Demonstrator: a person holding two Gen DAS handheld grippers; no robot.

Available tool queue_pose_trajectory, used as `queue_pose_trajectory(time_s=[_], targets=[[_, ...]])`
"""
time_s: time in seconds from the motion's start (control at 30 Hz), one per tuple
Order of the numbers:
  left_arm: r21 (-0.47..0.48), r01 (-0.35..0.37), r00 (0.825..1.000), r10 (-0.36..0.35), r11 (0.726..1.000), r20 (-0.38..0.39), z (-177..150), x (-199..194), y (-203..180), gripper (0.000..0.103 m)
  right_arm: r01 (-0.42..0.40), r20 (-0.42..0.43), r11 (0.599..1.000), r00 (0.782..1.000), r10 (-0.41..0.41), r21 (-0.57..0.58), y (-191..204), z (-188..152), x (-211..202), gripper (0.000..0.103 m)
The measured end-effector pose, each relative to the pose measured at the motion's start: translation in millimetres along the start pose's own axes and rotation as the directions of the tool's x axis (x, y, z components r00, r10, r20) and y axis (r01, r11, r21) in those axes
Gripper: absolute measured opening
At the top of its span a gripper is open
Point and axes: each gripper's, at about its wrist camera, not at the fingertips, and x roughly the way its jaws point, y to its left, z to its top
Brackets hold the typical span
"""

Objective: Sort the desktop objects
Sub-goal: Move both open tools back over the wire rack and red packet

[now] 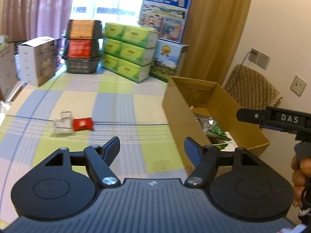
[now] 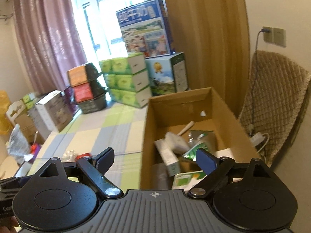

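My left gripper (image 1: 151, 147) hangs with its jaws spread wide and nothing between them, and my right gripper (image 2: 155, 159) is equally slack and bare, poised over the near end of the open cardboard box (image 2: 147, 136) on the right of the checked tabletop (image 1: 120, 104). What is left for me out on the cloth is a small red packet (image 1: 83, 124) and, touching its left side, a clear plastic container (image 1: 62, 124); both lie ahead of my left fingers and off to the left, well apart from them, with bare cloth between. The packet looks light, soft and crinkly, so I judge it will give under the pads and may slide on the cloth; I would pinch it across its short width near the middle. The clear piece looks stiff, thin-walled and probably slippery, perhaps easily cracked, so I would close gently on a side wall. Inside the box lie a green packet (image 2: 196, 147) and pale cartons (image 2: 171, 155), apparently already sorted.
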Motion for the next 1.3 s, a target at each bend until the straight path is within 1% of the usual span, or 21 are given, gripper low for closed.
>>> queue_pose_trajectory(time_s=[0.13,0.3,0.43,0.57,0.63,0.73,0.93,1.17,1.3], targets=[[-0.017,-0.041,0.999,0.041,0.999,0.008,-5,-15,21,0.076,-0.034,-0.011,0.999,0.999,0.034,0.000,17,-9,-2,0.091],[-0.048,-0.091,0.996,0.092,0.995,0.013,-8,-30,46,0.079,-0.077,-0.035,0.997,0.996,0.076,-0.027,41,-20,1,0.094],[-0.061,-0.130,0.991,0.131,0.990,0.021,-10,-38,65,0.085,-0.109,-0.055,0.993,0.993,0.106,-0.038,60,-27,6,0.096],[-0.072,-0.177,0.984,0.178,0.982,0.018,-12,-42,85,0.090,-0.128,-0.072,0.990,0.990,0.124,-0.059,75,-34,12,0.097],[-0.082,-0.197,0.980,0.199,0.977,0.013,-13,-42,95,0.092,-0.124,-0.073,0.991,0.990,0.119,-0.060,79,-36,16,0.099],[-0.074,-0.228,0.973,0.229,0.971,0.002,-12,-37,107,0.095,-0.125,-0.085,0.991,0.989,0.120,-0.052,84,-38,25,0.101],[-0.063,-0.281,0.960,0.280,0.958,-0.019,-10,-18,133,0.101,-0.129,-0.114,0.989,0.986,0.120,-0.079,101,-41,52,0.101],[-0.051,-0.315,0.948,0.313,0.948,-0.059,-10,16,165,0.101,-0.136,-0.150,0.987,0.981,0.122,-0.087,121,-43,101,0.101],[-0.053,-0.314,0.948,0.310,0.948,-0.072,-9,37,182,0.101,-0.132,-0.164,0.986,0.980,0.115,-0.098,131,-46,134,0.101]])
